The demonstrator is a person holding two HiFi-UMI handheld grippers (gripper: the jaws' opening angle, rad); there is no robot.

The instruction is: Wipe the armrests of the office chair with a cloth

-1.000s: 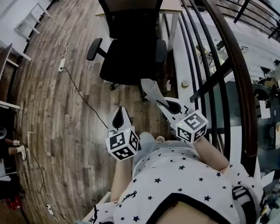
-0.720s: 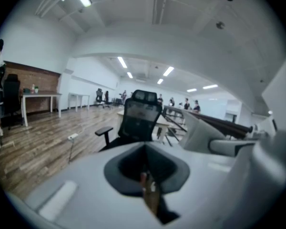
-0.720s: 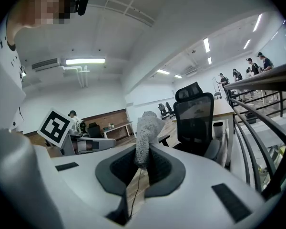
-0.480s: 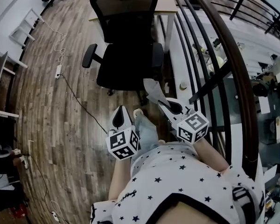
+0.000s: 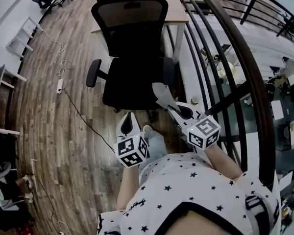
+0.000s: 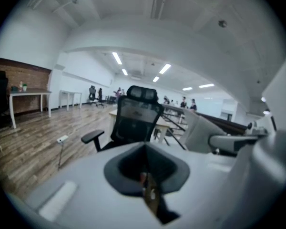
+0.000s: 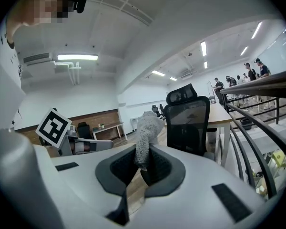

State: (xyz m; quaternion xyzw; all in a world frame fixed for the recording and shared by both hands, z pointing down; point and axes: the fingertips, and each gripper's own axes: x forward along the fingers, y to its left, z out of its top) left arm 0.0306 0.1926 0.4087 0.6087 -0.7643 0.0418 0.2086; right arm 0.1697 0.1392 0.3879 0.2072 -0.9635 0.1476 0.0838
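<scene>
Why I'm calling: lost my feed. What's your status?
Left gripper shut, empty. Right gripper shut on cloth. Chair ahead, cloth short of armrests. Cable on floor, left of chair.

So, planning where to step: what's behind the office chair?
A light wooden desk stands behind the office chair; its backrest hides most of the top.
</scene>
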